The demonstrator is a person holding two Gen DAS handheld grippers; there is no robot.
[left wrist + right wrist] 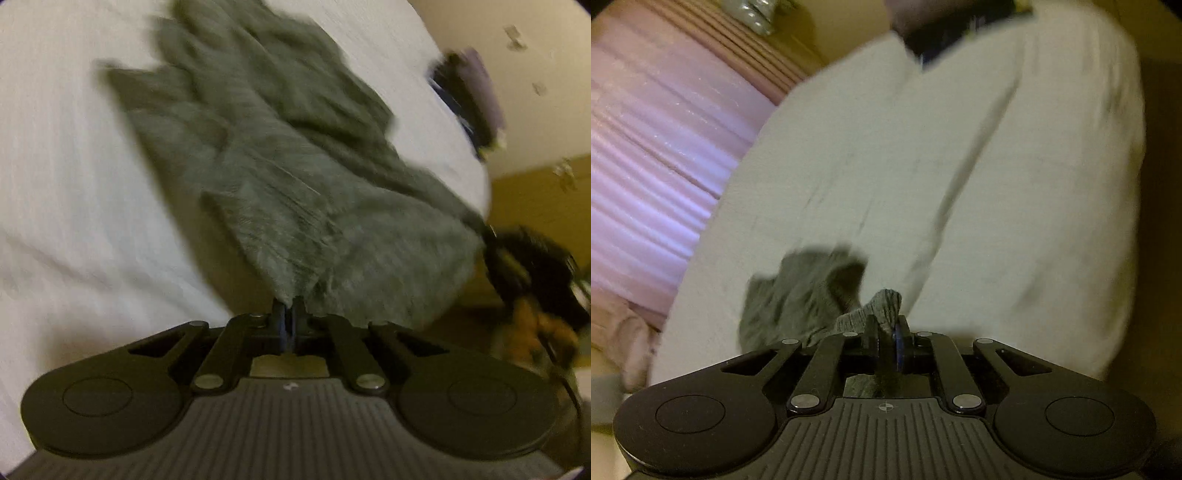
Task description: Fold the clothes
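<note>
A grey knit garment point(288, 155) lies spread over a white sheet point(66, 177) and runs from the far end down to my left gripper point(291, 306). That gripper is shut on the garment's near edge, which bunches up between the pads. At the right edge of the left wrist view, the other gripper's dark body point(532, 266) shows in a person's hand, beside the garment's right corner. In the right wrist view, my right gripper point(886, 325) is shut on a fold of the grey garment point(801, 291), the rest trailing away to the left on the sheet point(997, 184).
A dark folded pile point(469, 99) sits at the far edge of the sheet and shows again as a dark pile point(953, 29) in the right wrist view. Pink ribbed bedding point(653, 147) lies to the left. A yellowish floor point(535, 192) lies beyond the sheet's right edge.
</note>
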